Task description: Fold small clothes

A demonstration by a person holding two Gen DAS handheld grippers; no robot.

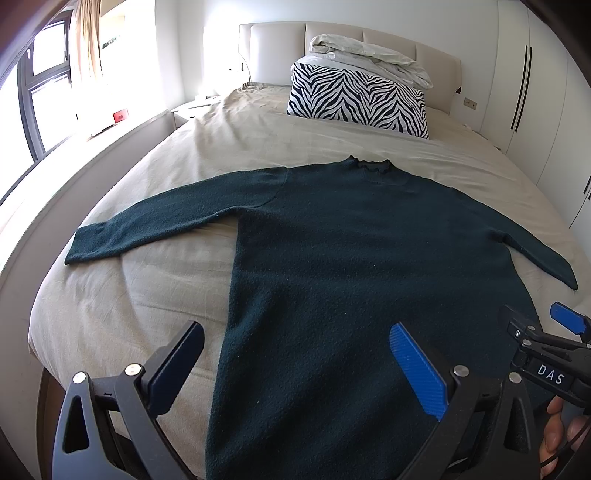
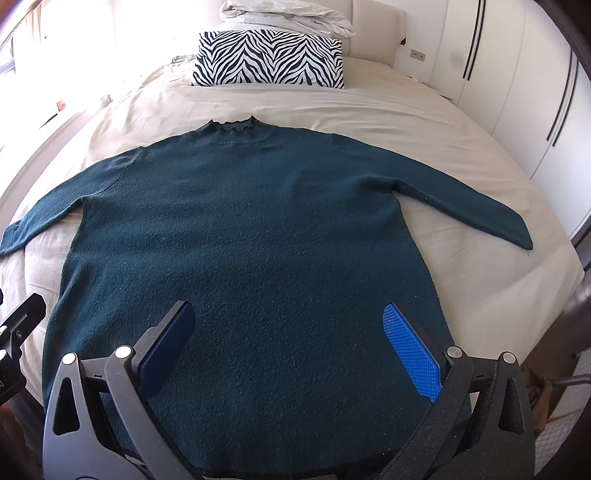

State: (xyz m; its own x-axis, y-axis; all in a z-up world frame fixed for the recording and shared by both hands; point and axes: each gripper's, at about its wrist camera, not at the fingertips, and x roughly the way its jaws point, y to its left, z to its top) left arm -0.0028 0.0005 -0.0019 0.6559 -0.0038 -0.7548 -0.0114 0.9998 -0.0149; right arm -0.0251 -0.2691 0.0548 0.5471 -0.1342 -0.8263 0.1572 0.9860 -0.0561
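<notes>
Sweater: I see the dark green sweater (image 2: 251, 236) lying flat on the bed (image 2: 461, 122), collar toward the headboard, hem at the near edge just under my grippers.
Sleeves: both are spread out to the sides, the left sleeve (image 1: 147, 225) and the right sleeve (image 2: 469, 206), neither turned in.
Progress: I judge the folding not yet begun; the sweater is only laid out, with no crease or fold anywhere I can see.
Left to do: both sleeves in, then the body folded up, as I read it.
Left gripper (image 1: 295, 369): wide open, holding nothing, over the left part of the hem.
Right gripper (image 2: 291, 350): wide open too, empty, over the middle of the hem.
Writing: "DAS" in white on the right gripper's black body (image 1: 550, 378); a pale mark on the window frame (image 1: 28, 53) may be a "7", too blurred to be sure.
Elsewhere: a zebra pillow (image 2: 269, 59) under folded bedding (image 2: 288, 14), well apart from the sweater.
</notes>
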